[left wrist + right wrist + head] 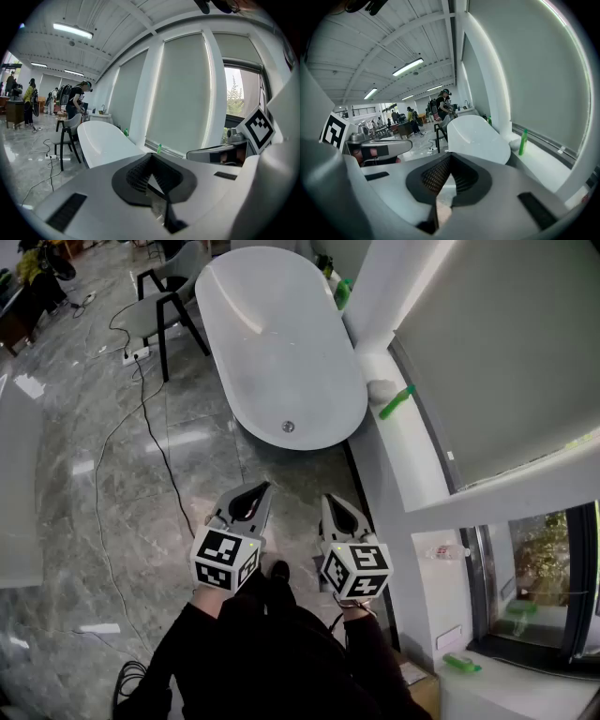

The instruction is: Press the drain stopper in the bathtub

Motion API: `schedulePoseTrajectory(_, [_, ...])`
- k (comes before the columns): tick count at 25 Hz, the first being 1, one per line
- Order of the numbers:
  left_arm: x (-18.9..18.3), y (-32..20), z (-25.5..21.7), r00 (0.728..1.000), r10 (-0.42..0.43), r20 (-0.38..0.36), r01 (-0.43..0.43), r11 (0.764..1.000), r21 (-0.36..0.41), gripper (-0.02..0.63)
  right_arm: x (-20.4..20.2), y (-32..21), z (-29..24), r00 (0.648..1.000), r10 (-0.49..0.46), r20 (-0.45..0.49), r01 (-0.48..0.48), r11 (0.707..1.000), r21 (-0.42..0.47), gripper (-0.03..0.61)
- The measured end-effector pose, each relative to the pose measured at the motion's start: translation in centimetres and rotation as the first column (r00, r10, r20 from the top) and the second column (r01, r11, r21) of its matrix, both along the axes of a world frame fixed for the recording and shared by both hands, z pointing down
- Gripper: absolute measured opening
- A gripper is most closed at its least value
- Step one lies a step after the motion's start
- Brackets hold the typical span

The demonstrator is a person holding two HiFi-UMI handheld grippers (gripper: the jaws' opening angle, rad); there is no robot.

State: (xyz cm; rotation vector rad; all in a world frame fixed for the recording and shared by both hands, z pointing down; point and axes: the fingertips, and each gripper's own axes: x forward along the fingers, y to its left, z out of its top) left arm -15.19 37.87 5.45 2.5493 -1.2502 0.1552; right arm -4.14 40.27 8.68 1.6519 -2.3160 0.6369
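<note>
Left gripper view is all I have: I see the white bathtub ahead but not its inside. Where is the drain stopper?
Observer: The head view shows the drain stopper on the bathtub bottom, at the end nearest the person.
Operator: Is anything pressing it?
Observer: No. The left gripper and right gripper are both above the room floor, short of the tub.
Operator: Does the right one hold something?
Observer: No. The right gripper view shows its fingers together, nothing between them.
</note>
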Motion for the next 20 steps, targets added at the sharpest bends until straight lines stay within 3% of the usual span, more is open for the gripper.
schedulePoseTrajectory(20, [-1.9, -0.3, 0.2, 1.000, -0.001, 0.002, 0.001, 1.000, -0.003, 0.006, -1.7, -0.3, 0.2, 1.000, -0.020, -0.015, 0.020, 1.000, -0.003, 0.002])
